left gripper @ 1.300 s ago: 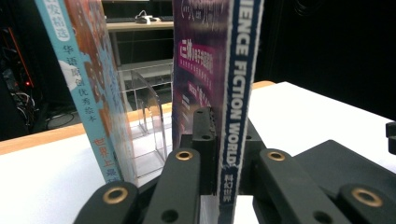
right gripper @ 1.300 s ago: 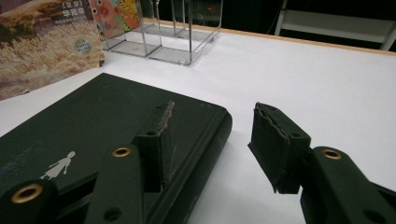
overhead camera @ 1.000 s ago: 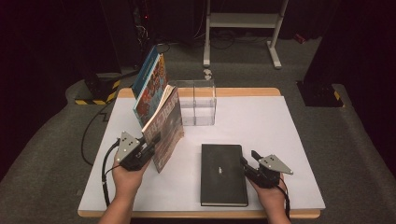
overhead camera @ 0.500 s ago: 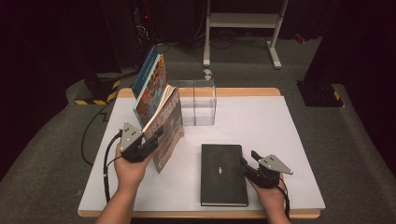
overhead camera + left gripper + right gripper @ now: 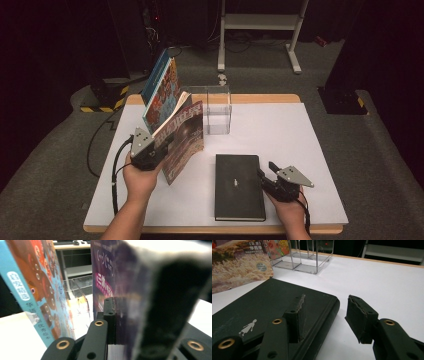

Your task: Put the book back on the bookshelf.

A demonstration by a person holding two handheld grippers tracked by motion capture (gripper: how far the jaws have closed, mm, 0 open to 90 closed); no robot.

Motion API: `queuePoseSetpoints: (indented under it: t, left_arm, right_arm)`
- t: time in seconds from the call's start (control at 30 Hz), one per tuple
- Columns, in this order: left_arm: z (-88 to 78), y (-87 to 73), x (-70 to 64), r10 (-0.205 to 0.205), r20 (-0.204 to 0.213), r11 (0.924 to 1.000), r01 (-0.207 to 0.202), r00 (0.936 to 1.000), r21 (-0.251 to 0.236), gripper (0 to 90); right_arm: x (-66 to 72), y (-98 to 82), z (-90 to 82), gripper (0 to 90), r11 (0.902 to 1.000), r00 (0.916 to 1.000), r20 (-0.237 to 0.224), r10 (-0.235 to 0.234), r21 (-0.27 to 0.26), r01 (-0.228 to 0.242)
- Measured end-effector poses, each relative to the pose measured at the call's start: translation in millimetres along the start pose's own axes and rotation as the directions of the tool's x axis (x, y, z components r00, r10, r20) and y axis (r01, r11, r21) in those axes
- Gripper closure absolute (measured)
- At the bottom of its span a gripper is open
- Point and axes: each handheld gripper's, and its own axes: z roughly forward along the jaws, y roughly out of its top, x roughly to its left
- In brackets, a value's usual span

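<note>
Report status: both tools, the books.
Left tool just closed on purple book, upright. Right tool open astride black book edge. Clear rack behind.

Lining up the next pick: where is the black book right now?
In the high view the black book lies flat at the table's near edge, right of centre, beside the right gripper, whose open jaws straddle its right edge.

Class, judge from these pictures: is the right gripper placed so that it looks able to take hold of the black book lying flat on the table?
Probably yes. The right gripper sits at the black book's right edge, jaws open, one over the cover, one beside it, nothing between.
</note>
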Motion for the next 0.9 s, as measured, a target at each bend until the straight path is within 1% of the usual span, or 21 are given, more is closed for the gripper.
queuePoseSetpoints:
  t: [0.07,0.23,0.37,0.43,0.5,0.57,0.73,0.87,0.9]
  left_arm:
    - [0.1,0.0,0.0,0.003,-0.001,1.0000,-0.003,1.0000,-0.001,83.9]
    - [2.8,1.5,-1.8,-0.006,0.003,1.0000,0.006,1.0000,-0.001,84.1]
    - [6.0,6.5,-4.4,-0.022,0.001,0.9997,0.022,0.9998,-0.007,84.1]
    - [6.6,8.7,-4.8,-0.021,0.005,0.9998,0.021,0.9998,-0.004,84.1]
    - [9.0,12.7,-6.4,-0.036,0.004,0.9992,0.036,0.9993,-0.014,84.1]
    - [14.7,18.4,-8.7,-0.036,-0.008,0.9990,0.036,0.9993,-0.028,84.1]
    - [28.9,28.6,-12.5,-0.016,-0.041,0.9988,0.014,0.9990,-0.047,84.1]
    - [42.4,33.3,-15.6,-0.009,-0.074,0.9981,0.005,0.9972,-0.061,84.1]
    - [45.7,33.7,-16.8,-0.002,-0.081,0.9980,-0.003,0.9967,-0.063,84.1]
  right_arm:
    - [0.0,0.0,-0.1,49.0,1.0000,1.0000,-0.001,-0.001,0.000,0.001]
    - [-0.2,0.3,-0.4,49.0,1.0000,1.0000,-0.006,0.004,-0.003,-0.004]
    - [-1.0,0.4,-1.3,49.0,1.0000,1.0000,-0.006,0.007,-0.005,-0.007]
    - [-1.3,0.3,-1.5,49.0,0.9999,0.9999,-0.006,0.009,-0.005,-0.009]
    - [-1.9,0.2,-1.6,49.0,0.9999,0.9999,-0.007,0.013,-0.007,-0.013]
    - [-2.2,0.4,-1.6,49.0,0.9999,0.9999,-0.008,0.014,-0.009,-0.014]
    - [-2.8,0.7,-2.7,49.0,0.9998,0.9998,-0.012,0.014,-0.012,-0.014]
    - [-4.4,1.0,-3.4,49.1,0.9997,0.9998,-0.011,0.017,-0.017,-0.017]
    - [-4.8,1.1,-3.8,49.1,0.9997,0.9998,-0.012,0.018,-0.018,-0.018]
